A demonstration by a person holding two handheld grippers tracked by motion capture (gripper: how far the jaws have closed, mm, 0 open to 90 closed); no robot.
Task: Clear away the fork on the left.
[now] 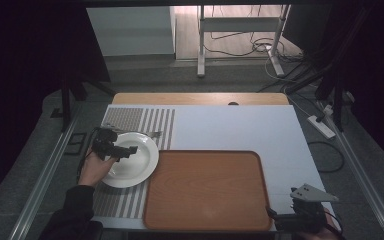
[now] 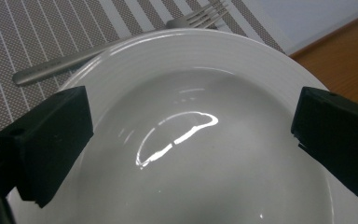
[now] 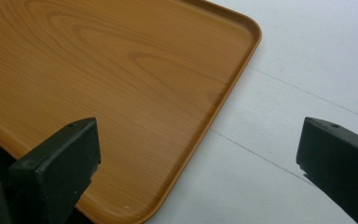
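Taking the wooden tray (image 1: 207, 192) as the landmark: at its near right corner the right gripper (image 1: 280, 218) rests low over the white table cover (image 1: 240, 127), its jaws spread wide and holding nothing; in the right gripper view they frame the tray's rounded corner (image 3: 242, 32) and the bare cover just beside it. Off the tray's left edge, and a little farther back, lies the white plate (image 1: 132, 162), sitting on the striped placemat (image 1: 130, 122) with its right rim just beside the tray's far left corner. The left gripper (image 1: 127, 150), held in the person's hand (image 1: 96, 167), hangs over the plate's left part with its jaws spread apart; in the left gripper view they stand wide on either side of the plate's glossy bowl (image 2: 191, 154), and whether they touch it cannot be told. Beyond the plate, farther from the tray, a fork (image 2: 121, 42) lies on the placemat, its handle partly tucked behind the plate's far rim.
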